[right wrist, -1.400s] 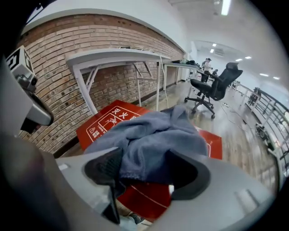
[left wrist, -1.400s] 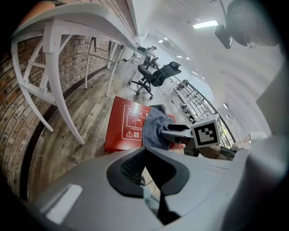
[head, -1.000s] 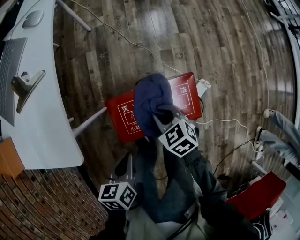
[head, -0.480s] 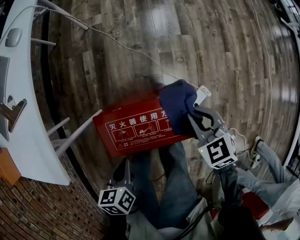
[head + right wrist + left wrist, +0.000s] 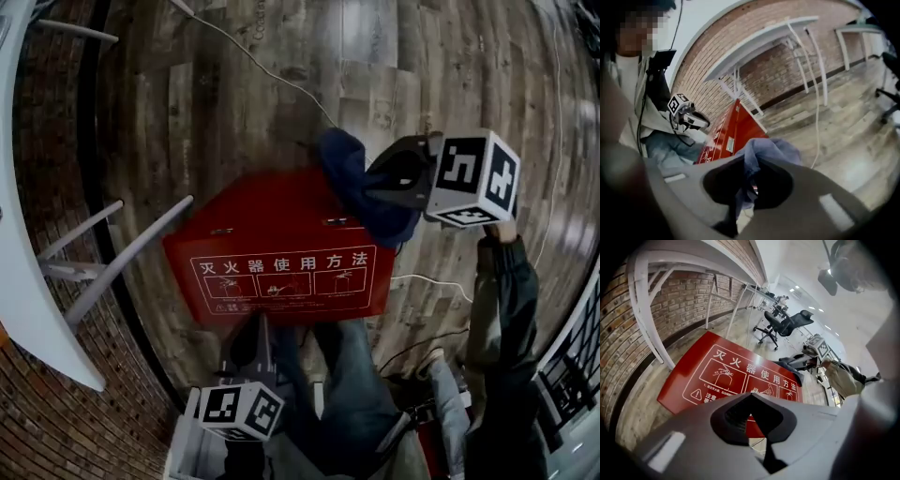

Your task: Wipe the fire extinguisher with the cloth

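1. Our right tongs (image 5: 377, 180) clenched the blue cloth (image 5: 349, 169), which touched the far right corner of the red fire extinguisher box (image 5: 281, 234) on the floor (image 5: 281, 56).
2. Our left tongs (image 5: 263, 330) hung clenched and empty just beside its near edge.

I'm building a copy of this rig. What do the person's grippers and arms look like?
The left gripper and right gripper are grey, each with two tapered fingers hollowed dark inside. Each carries a white cube printed with black square markers. The right arm wears a long sleeve that looks dark greenish.
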`<action>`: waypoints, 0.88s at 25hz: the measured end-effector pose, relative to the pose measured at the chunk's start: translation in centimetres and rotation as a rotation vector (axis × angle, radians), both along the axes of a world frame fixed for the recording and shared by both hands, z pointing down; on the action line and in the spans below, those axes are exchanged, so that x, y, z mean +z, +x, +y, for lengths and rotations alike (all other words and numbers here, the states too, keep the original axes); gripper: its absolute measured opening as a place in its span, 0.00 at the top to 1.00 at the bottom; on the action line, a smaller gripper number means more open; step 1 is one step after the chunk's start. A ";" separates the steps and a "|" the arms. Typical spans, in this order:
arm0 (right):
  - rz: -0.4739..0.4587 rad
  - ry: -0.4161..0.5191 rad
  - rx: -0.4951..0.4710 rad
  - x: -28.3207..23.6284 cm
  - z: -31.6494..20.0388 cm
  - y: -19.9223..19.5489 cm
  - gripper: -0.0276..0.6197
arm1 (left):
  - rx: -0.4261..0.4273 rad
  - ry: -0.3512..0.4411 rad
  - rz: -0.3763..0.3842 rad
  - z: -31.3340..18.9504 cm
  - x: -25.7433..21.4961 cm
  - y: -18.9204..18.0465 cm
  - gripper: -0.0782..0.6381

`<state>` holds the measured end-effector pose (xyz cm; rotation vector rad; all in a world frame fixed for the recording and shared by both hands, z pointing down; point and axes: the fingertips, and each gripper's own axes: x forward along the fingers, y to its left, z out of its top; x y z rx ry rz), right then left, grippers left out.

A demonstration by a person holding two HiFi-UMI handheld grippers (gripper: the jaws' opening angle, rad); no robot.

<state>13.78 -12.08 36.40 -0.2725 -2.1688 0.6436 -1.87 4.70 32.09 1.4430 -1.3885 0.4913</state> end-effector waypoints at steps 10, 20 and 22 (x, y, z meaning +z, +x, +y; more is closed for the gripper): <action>0.039 -0.432 -0.188 6.1 3.5 -11.4 0.91 | 0.083 -0.081 0.124 -8.1 -0.6 -0.9 0.88; 0.119 -0.523 -0.227 5.6 4.1 -12.8 0.91 | 0.053 -0.130 0.200 -9.1 0.6 -0.1 0.88; 0.183 -0.562 -0.216 5.6 4.0 -9.6 0.91 | 0.060 -0.130 0.215 -8.8 0.5 0.4 0.88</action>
